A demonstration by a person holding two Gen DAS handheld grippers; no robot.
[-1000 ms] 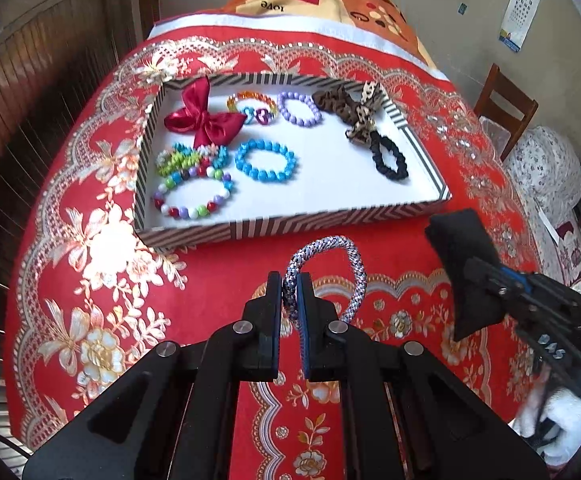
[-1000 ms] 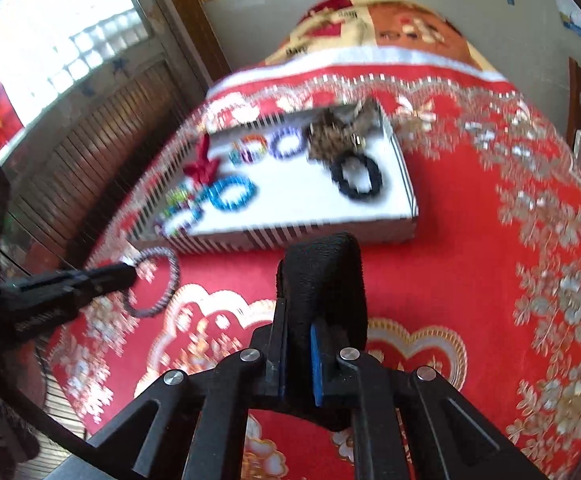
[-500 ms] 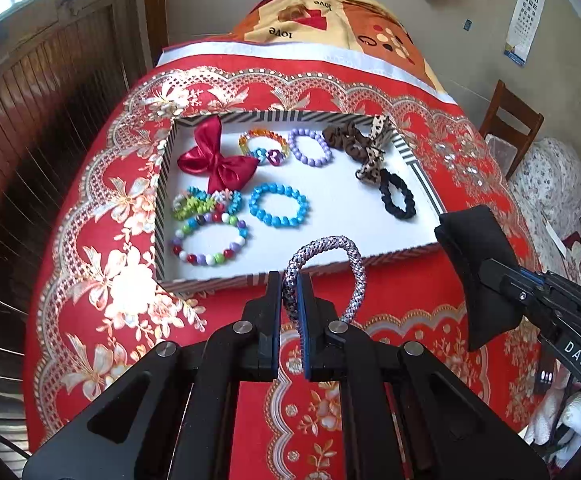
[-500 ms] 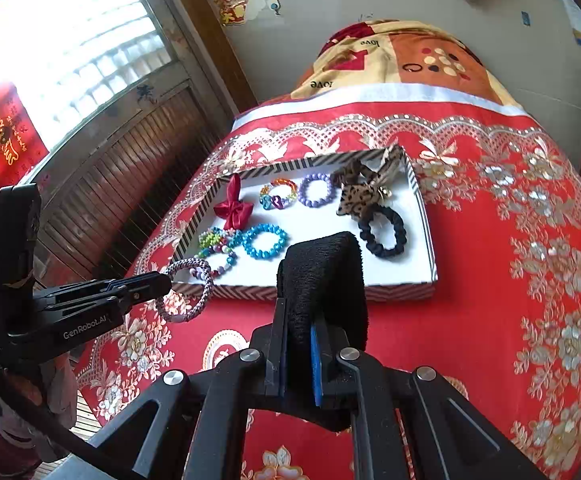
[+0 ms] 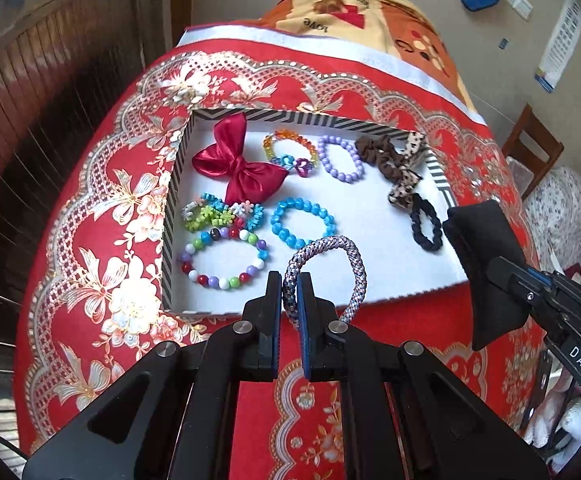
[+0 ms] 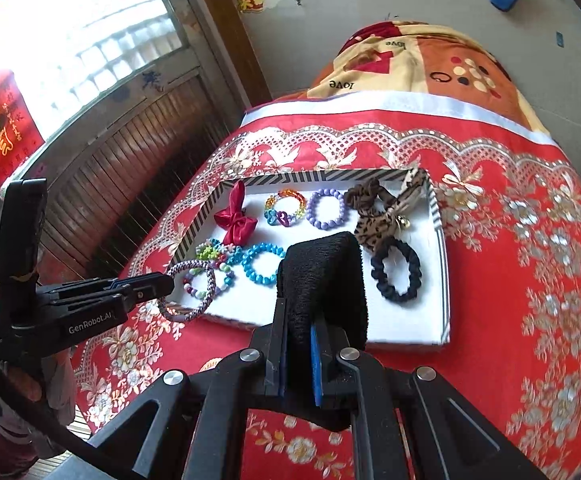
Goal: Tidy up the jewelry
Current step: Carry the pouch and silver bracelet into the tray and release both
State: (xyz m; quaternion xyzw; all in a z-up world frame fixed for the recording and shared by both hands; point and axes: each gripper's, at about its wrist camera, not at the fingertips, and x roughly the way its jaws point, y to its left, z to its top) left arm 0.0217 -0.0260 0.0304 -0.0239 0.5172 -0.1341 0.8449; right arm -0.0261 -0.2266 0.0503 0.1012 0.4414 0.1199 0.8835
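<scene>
Writing legible: "GenRobot.AI" on the body of my left gripper [image 6: 166,285], seen from the right wrist; "DAS" on my right gripper [image 5: 486,264], seen from the left wrist; "love", upside down, on the orange-and-cream blanket [image 6: 422,60] beyond the far end of the counter [image 5: 370,420]. A red hanging [image 6: 0,128] by the window carries gold characters I cannot read.

Held, left: braided grey-and-white bracelet [image 5: 324,276], pinched between my left jaws, its loop over the near edge of the striped tray [image 5: 170,216].

Held, right: black padded piece [image 6: 324,276], clamped between my right jaws, poised over the tray's near side.

In the tray, ahead of both jaws:
- red satin bow [image 5: 238,166], far left
- rainbow bead bracelet [image 5: 290,154], beside the bow
- lilac bead bracelet [image 5: 340,160], next along
- brown and leopard-print scrunchies [image 5: 394,164], far right
- black scrunchie [image 5: 426,228], near right
- blue bead bracelet [image 5: 302,222], just beyond my left jaws
- green-and-turquoise flower beads [image 5: 222,212]
- multicoloured round-bead bracelet [image 5: 224,260], near left corner

Surroundings: red floral cloth [image 5: 102,240] over the counter; wooden chair [image 5: 530,148] off to the right. From the right wrist, the padded piece hides the middle of the tray.
</scene>
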